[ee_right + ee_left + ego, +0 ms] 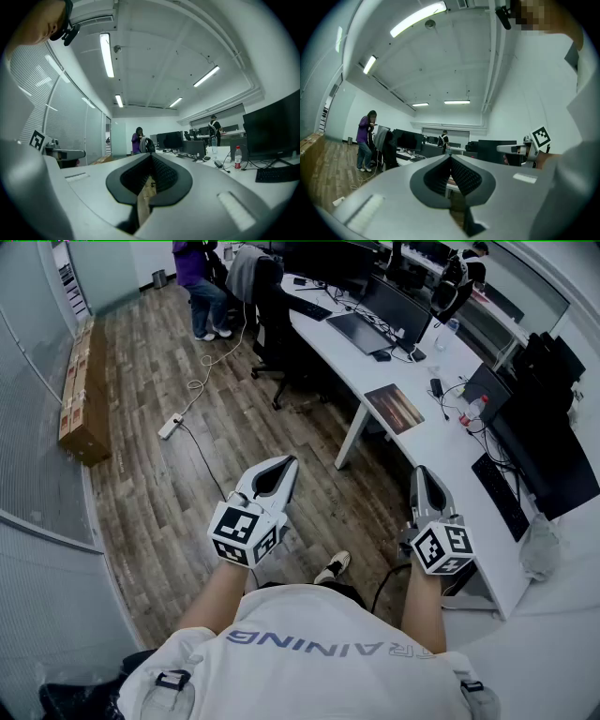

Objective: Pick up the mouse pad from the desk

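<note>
The mouse pad [395,409], a brown and orange printed rectangle, lies flat near the front edge of the long white desk [441,442]. Both grippers hang level over the wooden floor, short of the desk and well apart from the pad. My left gripper [281,465] is shut, its tips meeting with nothing between them [451,159]. My right gripper [422,474] is shut and empty as well [151,155], close to the desk's edge. The pad does not show in either gripper view.
Monitors [394,306], a keyboard [502,495], a water bottle [473,411] and cables crowd the desk. An office chair [272,306] with a jacket and a person in purple [202,287] stand beyond. A power strip [170,426] and cardboard boxes [82,399] lie at left.
</note>
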The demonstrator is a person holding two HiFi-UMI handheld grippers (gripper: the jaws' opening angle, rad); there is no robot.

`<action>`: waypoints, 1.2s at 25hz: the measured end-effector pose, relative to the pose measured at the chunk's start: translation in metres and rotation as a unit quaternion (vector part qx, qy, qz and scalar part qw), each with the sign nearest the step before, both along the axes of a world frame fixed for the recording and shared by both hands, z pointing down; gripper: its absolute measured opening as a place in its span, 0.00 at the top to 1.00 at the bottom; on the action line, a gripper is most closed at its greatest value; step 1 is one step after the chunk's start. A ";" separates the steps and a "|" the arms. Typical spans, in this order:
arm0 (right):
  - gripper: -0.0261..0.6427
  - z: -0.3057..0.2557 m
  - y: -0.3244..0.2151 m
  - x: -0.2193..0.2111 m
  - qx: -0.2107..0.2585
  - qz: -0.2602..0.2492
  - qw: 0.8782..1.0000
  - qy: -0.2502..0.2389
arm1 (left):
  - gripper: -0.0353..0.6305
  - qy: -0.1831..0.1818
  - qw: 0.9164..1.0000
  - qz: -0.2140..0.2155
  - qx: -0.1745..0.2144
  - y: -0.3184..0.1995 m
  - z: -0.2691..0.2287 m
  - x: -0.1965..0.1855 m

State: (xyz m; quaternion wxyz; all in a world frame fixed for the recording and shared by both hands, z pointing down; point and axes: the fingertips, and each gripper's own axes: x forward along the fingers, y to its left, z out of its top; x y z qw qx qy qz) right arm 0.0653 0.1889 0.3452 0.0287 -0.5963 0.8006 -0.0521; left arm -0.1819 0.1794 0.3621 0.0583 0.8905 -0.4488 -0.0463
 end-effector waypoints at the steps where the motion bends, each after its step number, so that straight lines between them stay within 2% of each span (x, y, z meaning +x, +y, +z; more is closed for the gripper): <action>1: 0.94 -0.001 -0.001 -0.001 0.001 -0.002 1.000 0.002 | 0.95 0.000 1.000 0.000 -0.001 0.000 0.000 -0.001; 16: 0.94 0.020 -0.003 -0.007 -0.019 -0.001 1.000 0.010 | 0.95 -0.005 1.000 0.001 -0.020 -0.003 0.014 -0.008; 23: 0.94 0.018 -0.001 -0.008 -0.006 0.010 0.999 0.031 | 0.95 -0.008 1.000 0.000 -0.020 -0.001 0.016 -0.008; 30: 0.94 0.023 -0.001 -0.008 -0.016 0.019 0.999 0.037 | 0.95 -0.015 1.000 0.016 -0.020 -0.001 0.014 -0.005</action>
